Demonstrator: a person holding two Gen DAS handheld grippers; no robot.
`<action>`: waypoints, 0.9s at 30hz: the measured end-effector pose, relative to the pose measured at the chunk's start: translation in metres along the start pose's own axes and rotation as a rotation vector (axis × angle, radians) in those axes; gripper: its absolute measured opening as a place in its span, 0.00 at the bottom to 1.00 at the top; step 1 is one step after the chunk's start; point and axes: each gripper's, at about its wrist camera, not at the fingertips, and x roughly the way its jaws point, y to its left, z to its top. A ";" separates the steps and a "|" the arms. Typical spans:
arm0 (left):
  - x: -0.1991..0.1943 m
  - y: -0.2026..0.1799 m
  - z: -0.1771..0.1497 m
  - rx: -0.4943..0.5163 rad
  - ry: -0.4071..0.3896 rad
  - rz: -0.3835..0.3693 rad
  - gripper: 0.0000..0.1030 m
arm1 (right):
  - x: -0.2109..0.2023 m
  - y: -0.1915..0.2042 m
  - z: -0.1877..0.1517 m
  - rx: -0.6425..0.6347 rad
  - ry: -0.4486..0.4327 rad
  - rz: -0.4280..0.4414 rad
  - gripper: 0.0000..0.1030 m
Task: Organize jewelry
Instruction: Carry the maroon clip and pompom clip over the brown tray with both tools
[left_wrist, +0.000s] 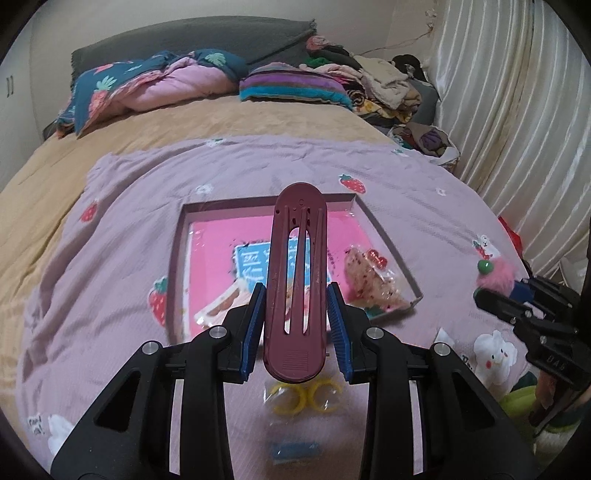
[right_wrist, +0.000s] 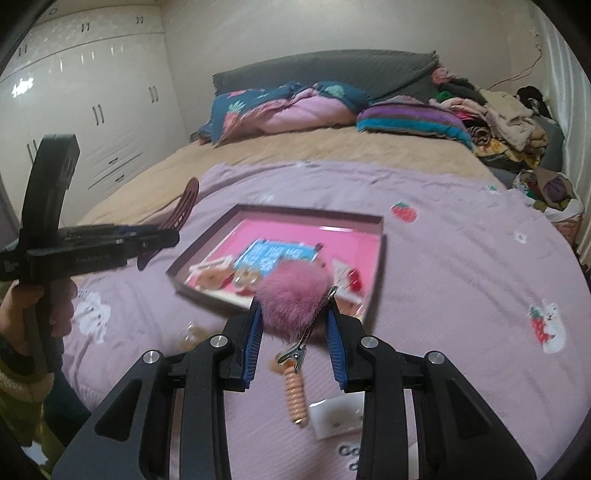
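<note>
My left gripper (left_wrist: 295, 291) is shut on a long maroon hair clip (left_wrist: 297, 266), which stands up between the blue pads above the shallow pink-lined box (left_wrist: 177, 251) on the lilac quilt. In the right wrist view that gripper (right_wrist: 166, 230) and its hair clip (right_wrist: 184, 206) hang left of the box (right_wrist: 380, 258). My right gripper (right_wrist: 293, 310) is shut on a fluffy pink pom-pom clip (right_wrist: 291, 295); its metal alligator clip points down toward me. In the left wrist view the right gripper (left_wrist: 491, 291) with the pom-pom (left_wrist: 496, 273) sits right of the box.
The box holds several packaged hair pieces (left_wrist: 369, 280). Yellow rings in a bag (left_wrist: 303, 397) and a blue item (left_wrist: 293, 450) lie on the quilt below my left gripper. A peach spiral tie (right_wrist: 295, 395) and a white card (right_wrist: 336, 413) lie below my right. A person's hand (right_wrist: 22, 306) holds the left tool.
</note>
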 end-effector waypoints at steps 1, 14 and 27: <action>0.003 -0.002 0.003 0.003 0.000 -0.004 0.25 | 0.000 -0.003 0.003 0.005 -0.007 -0.007 0.29; 0.047 -0.016 0.027 0.015 0.040 -0.045 0.25 | 0.010 -0.030 0.028 0.024 -0.054 -0.061 0.29; 0.098 -0.018 0.038 0.021 0.102 -0.035 0.25 | 0.060 -0.044 0.026 0.049 0.024 -0.074 0.30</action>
